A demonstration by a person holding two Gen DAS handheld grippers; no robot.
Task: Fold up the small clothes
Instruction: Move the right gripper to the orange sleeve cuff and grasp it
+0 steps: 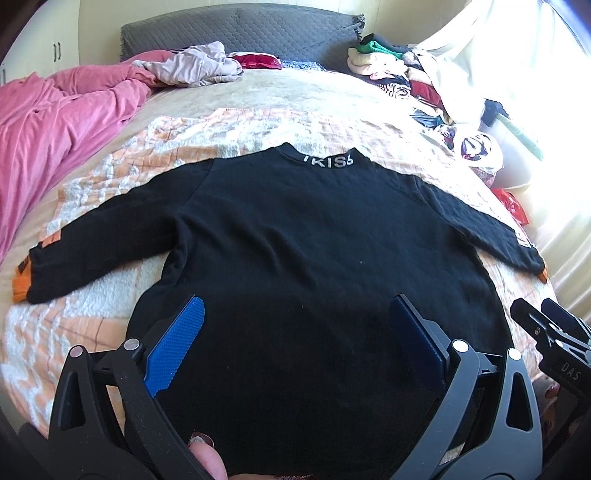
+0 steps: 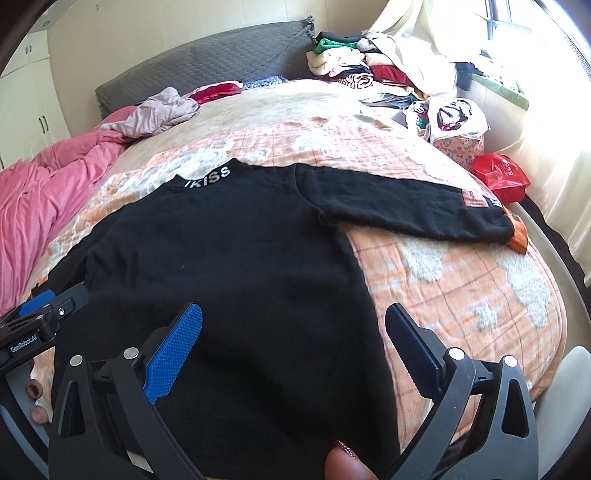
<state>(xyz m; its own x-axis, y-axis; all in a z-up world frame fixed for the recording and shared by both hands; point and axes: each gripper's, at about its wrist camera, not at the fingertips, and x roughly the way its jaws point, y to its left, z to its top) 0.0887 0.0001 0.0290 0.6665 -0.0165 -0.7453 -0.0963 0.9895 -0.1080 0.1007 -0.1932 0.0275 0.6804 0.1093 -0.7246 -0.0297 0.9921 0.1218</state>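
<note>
A black long-sleeved sweater (image 1: 295, 236) lies spread flat on the bed, collar lettering away from the person, both sleeves stretched out to the sides with orange cuffs at their ends. It rests on an orange-and-white checked blanket (image 2: 461, 273) that covers the near part of the bed.

The garment looks laid out and smoothed but no fold shows yet, so the step in hand appears to be the start of folding. The next move probably calls for taking a sleeve or a side edge and bringing it in over the body; each hand-held gripper would first have to shift outward, since both are over the lower body of the sweater, not at an edge.

The left hand-held gripper (image 1: 295, 347) hangs over the hem area, jaws spread wide and grasping nothing. The right hand-held gripper (image 2: 295, 347) is likewise released, just beside it towards the sweater's right edge.

Further out lie a pink duvet (image 1: 55, 125), a crumpled pale garment (image 1: 192, 66), a pile of clothes (image 2: 354, 62) near the grey headboard (image 1: 240, 29), and a red bag (image 2: 500, 175).
</note>
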